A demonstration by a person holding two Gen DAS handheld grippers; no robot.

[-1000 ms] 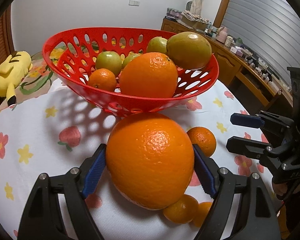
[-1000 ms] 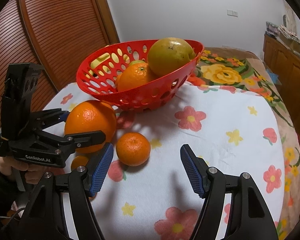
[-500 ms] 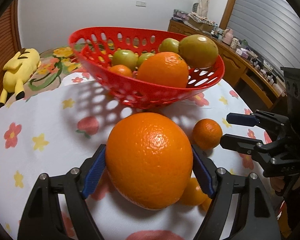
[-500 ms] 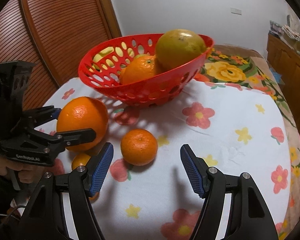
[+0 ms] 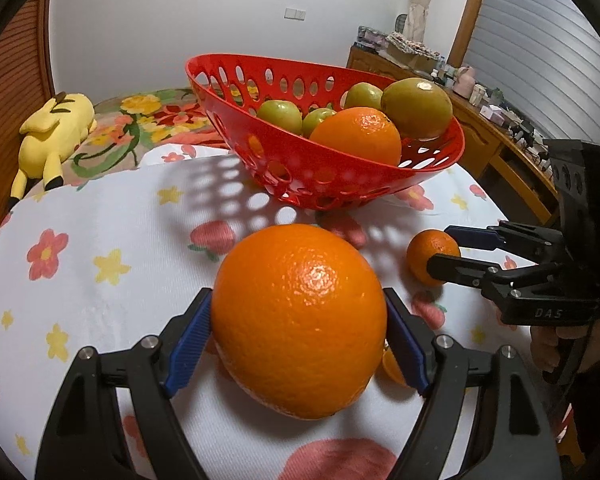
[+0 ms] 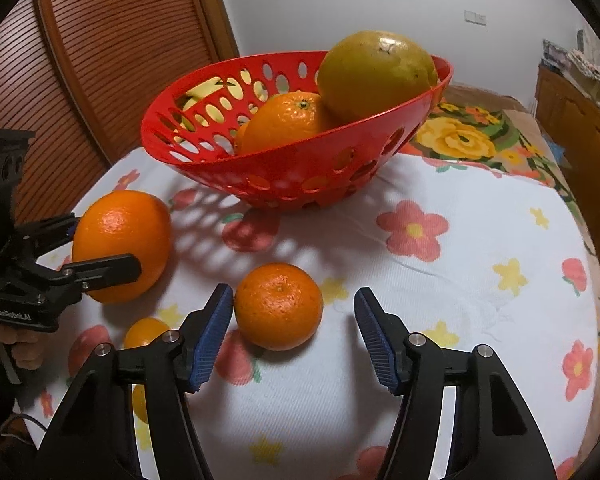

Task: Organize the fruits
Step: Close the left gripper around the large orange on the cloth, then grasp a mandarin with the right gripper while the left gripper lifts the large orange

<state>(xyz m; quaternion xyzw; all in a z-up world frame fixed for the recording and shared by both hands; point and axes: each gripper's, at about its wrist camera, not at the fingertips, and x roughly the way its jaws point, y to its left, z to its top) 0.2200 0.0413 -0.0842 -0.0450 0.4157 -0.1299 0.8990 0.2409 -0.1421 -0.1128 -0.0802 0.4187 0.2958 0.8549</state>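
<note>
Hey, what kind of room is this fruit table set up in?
Probably a bedroom at home: a floral bedspread with a yellow plush toy lies behind the table, and a cluttered wooden dresser lines the wall.

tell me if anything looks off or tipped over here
The red perforated plastic basket sits tilted, its rim higher on one side, with a large yellow-green fruit perched at the high edge. Two small oranges lie loose on the floral tablecloth below the left hand-held gripper. Nothing looks spilled or damaged.
</note>
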